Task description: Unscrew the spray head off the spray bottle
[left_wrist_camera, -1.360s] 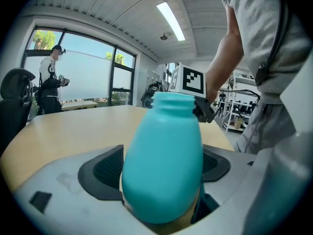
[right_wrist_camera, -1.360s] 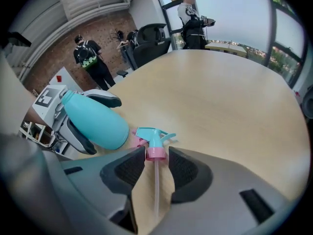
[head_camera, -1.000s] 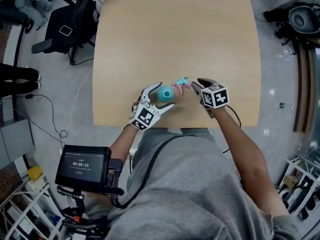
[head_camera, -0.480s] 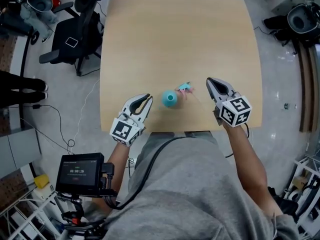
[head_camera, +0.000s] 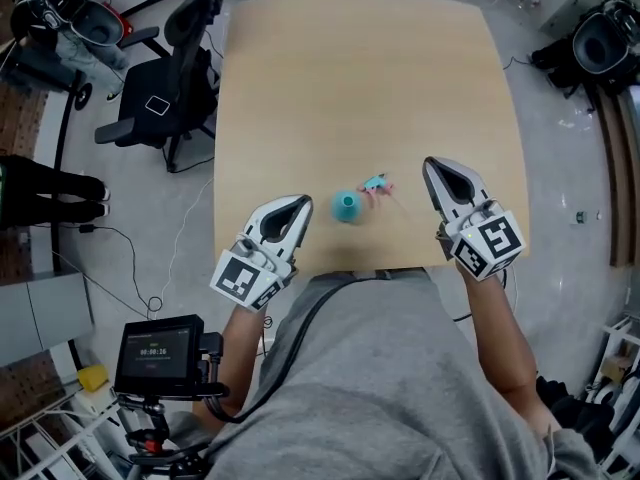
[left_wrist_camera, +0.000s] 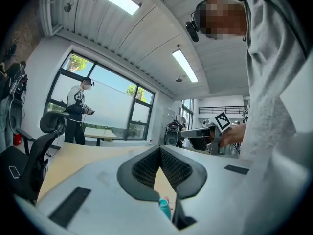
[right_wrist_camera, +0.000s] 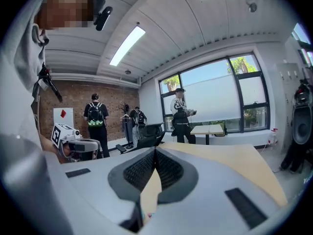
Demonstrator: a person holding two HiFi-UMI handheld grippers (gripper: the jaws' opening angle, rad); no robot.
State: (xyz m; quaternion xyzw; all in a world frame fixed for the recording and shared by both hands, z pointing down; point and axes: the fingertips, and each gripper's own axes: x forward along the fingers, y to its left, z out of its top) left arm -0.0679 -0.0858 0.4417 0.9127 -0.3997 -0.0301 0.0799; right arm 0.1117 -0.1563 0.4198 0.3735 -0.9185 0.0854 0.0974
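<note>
- Holding the left gripper (head_camera: 299, 203) over the near edge of the table (head_camera: 400, 68), jaws just now closed tip to tip, nothing between them.
- Holding the right gripper (head_camera: 433, 164) over the table's right side, jaws pressed together, empty.
- Standing upright on the table between the two grippers, apart from both: teal spray bottle (head_camera: 346, 206).
- Lying just beside it on its right: detached spray head (head_camera: 377, 183), teal and pink.

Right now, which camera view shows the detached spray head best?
The head view: the spray head lies in full sight on the table beside the bottle. Both gripper views show only a tiny pink sliver low down.
</note>
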